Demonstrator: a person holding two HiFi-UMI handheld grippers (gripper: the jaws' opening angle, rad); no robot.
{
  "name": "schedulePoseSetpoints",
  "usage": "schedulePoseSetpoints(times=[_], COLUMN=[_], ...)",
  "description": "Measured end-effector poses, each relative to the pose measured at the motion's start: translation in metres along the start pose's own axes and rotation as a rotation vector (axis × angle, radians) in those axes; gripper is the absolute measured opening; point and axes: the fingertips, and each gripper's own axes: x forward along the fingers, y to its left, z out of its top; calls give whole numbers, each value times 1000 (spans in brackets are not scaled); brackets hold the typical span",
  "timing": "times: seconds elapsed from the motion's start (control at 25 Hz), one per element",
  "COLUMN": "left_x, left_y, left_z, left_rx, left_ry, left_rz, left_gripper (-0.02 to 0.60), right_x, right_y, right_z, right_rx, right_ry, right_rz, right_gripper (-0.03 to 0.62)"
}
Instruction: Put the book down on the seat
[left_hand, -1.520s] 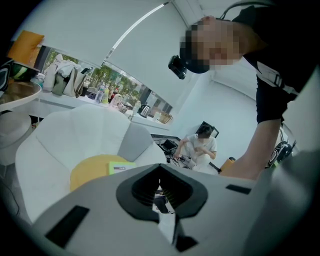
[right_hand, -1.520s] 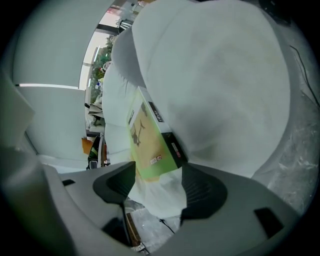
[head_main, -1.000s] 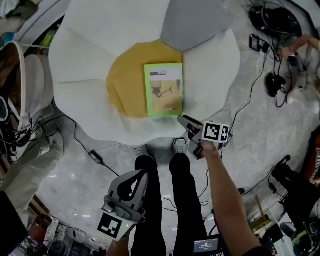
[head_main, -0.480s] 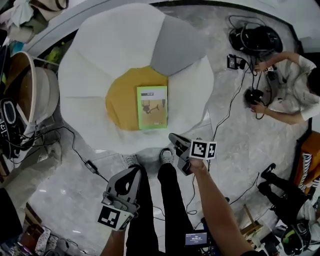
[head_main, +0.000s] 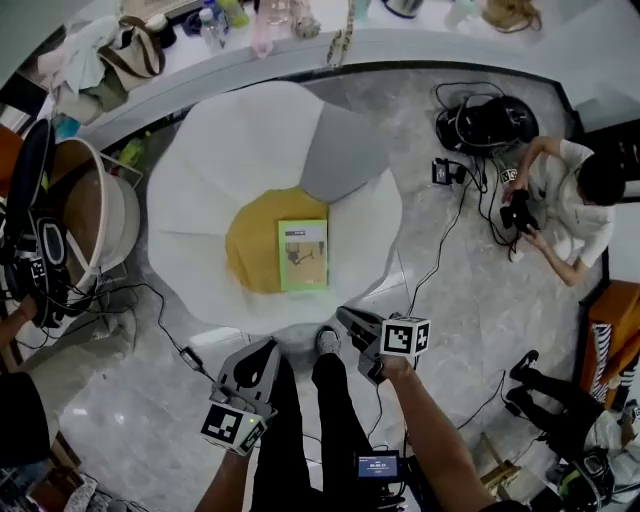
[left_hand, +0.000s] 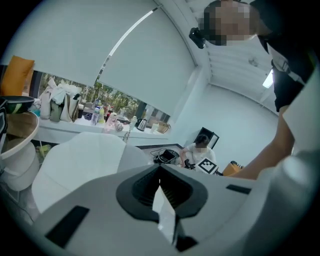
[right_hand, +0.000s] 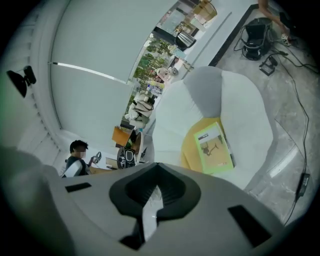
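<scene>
The green book (head_main: 303, 255) lies flat on the yellow centre of the white flower-shaped seat (head_main: 200, 200), with nothing touching it. My right gripper (head_main: 346, 316) hangs shut and empty over the floor just in front of the seat, a little short of the book. In the right gripper view the book (right_hand: 215, 148) shows beyond the closed right gripper (right_hand: 154, 194). My left gripper (head_main: 268, 348) is lower left beside my legs, shut and empty. The left gripper (left_hand: 161, 189) points over the seat (left_hand: 80, 155) toward the room.
A person (head_main: 565, 190) crouches on the floor at the right among cables (head_main: 440, 250) and a black bag (head_main: 487, 125). A round tub chair (head_main: 95, 215) stands left of the seat. A counter with bottles (head_main: 250, 20) runs along the back. My legs (head_main: 330, 420) stand before the seat.
The view has drawn back, so the seat and book look smaller and farther off. Both grippers have pulled away from the seat. The book has stayed flat on the yellow centre.
</scene>
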Motion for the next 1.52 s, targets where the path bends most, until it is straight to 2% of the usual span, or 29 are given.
schedulePoseSetpoints(times=[0.24, 0.48, 0.72, 0.96, 1.24, 1.52], left_x=[-16, -46, -75, -108, -132, -144], left_y=[-39, -71, -93, -112, -132, -166], left_z=[45, 96, 130, 163, 184, 191], left_rx=[8, 11, 47, 65, 57, 95], left_ry=[-30, -96, -126, -178, -251, -284], left_rz=[-72, -94, -101, -85, -61, -76], left_gripper=[12, 12, 12, 12, 12, 12], right_x=[-41, -90, -130, -161, -194, -232], right_y=[91, 183, 260, 329, 380, 399], right_z=[20, 38, 52, 52, 43, 31], right_rx=[-97, -197, -269, -367, -478, -537], right_ry=[-17, -60, -140, -175, -213, -258], right_rz=[58, 119, 190, 251, 290, 338], right_gripper=[14, 14, 14, 14, 14, 14])
